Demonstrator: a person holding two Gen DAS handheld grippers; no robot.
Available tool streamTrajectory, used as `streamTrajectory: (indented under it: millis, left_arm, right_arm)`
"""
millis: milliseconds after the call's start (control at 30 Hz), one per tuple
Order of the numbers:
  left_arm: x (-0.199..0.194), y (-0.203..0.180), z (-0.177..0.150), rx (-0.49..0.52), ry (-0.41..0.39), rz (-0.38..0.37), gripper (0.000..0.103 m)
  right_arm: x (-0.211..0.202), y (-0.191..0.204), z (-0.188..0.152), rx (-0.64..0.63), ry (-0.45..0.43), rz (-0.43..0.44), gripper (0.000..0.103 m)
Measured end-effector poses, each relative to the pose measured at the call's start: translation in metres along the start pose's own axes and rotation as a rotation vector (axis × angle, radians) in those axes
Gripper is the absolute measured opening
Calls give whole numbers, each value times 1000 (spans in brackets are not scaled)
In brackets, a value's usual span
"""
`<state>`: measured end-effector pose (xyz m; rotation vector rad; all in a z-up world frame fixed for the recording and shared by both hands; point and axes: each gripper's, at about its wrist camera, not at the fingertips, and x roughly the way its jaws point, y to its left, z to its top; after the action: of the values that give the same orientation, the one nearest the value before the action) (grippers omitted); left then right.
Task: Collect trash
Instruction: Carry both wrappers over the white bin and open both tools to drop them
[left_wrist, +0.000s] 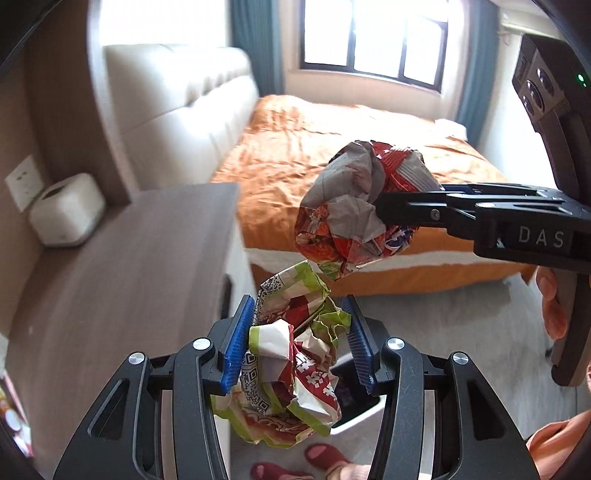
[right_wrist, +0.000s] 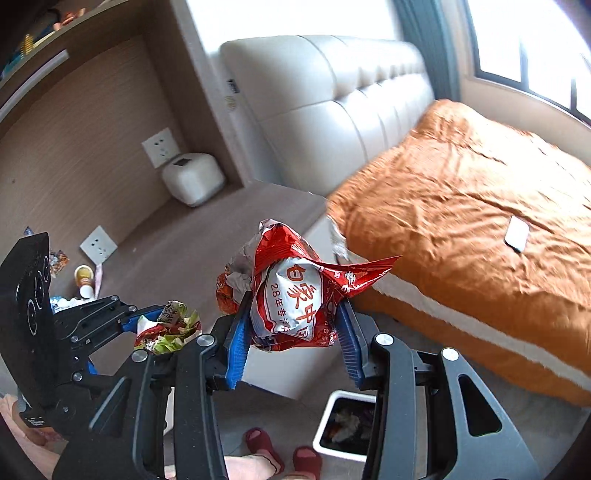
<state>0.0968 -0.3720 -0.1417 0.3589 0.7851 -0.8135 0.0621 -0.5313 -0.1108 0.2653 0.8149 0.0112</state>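
My left gripper (left_wrist: 299, 339) is shut on a crumpled green, white and red wrapper (left_wrist: 291, 362), held in the air over the floor beside the desk. My right gripper (right_wrist: 291, 332) is shut on a crumpled red and white snack bag (right_wrist: 291, 295). In the left wrist view the right gripper (left_wrist: 388, 210) comes in from the right with that bag (left_wrist: 354, 206) above and ahead of my wrapper. In the right wrist view the left gripper (right_wrist: 147, 325) with its wrapper (right_wrist: 168, 330) is at the lower left. A white trash bin (right_wrist: 321, 439) with trash inside stands on the floor below; it also shows behind my left fingers (left_wrist: 354, 417).
A wooden desk (left_wrist: 122, 280) on the left carries a white box (left_wrist: 68, 210). Small items (right_wrist: 83, 280) lie on the desk by the wall. A bed with an orange cover (right_wrist: 480, 229) fills the right. The person's feet in red slippers (right_wrist: 284, 454) stand beside the bin.
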Motion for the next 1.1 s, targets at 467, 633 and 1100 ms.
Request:
streamTrajectory:
  millis: [467,633,1100]
  left_arm:
    - [105,-85,-71,185,174,-234,48]
    - [164,-94,-111,197,237,-266,48]
    - [318,-77,-226,107,361,-314,98]
  right_arm:
    - [51,-67,-94,167,195,-84,44]
    - [104,-94,-133,240,272,-78,44]
    - [252,-148,-262,293,501,-111,99]
